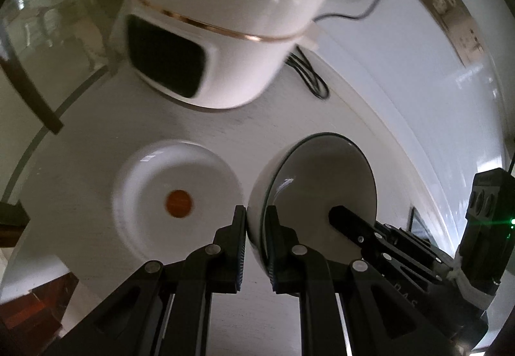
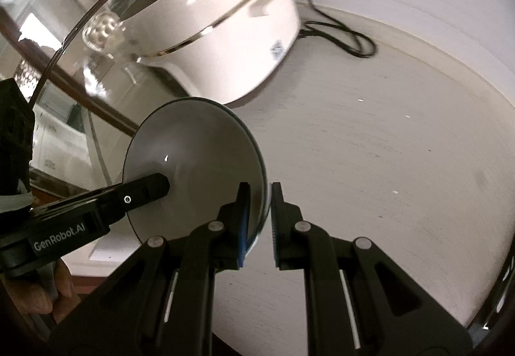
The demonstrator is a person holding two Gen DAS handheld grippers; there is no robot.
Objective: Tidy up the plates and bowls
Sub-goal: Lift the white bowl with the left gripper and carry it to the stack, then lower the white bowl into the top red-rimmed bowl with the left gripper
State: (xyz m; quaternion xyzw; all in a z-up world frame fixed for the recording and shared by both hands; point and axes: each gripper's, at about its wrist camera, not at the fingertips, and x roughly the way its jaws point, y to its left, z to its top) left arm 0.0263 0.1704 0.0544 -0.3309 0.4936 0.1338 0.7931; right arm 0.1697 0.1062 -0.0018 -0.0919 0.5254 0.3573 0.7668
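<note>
**One bowl, two grippers on it**

So there's one glossy white ceramic bowl with a thin dark rim (image 1: 322, 182), tipped on its side. The left gripper (image 1: 256, 220) is clamped over its rim, and the right gripper (image 2: 259, 211) pinches the opposite edge. Just left of the left jaws sits one smooth round white plate with an orange dot (image 1: 177, 198). Ahead of them: one shiny white rice cooker with a gold band (image 1: 222, 33), one black cord (image 1: 309, 75), matte pale countertop (image 2: 386, 162).

Left gripper (image 1: 256, 220) jaws clamp the tilted bowl's (image 1: 325, 182) rim (plate (image 1: 180, 175) alongside).
</note>
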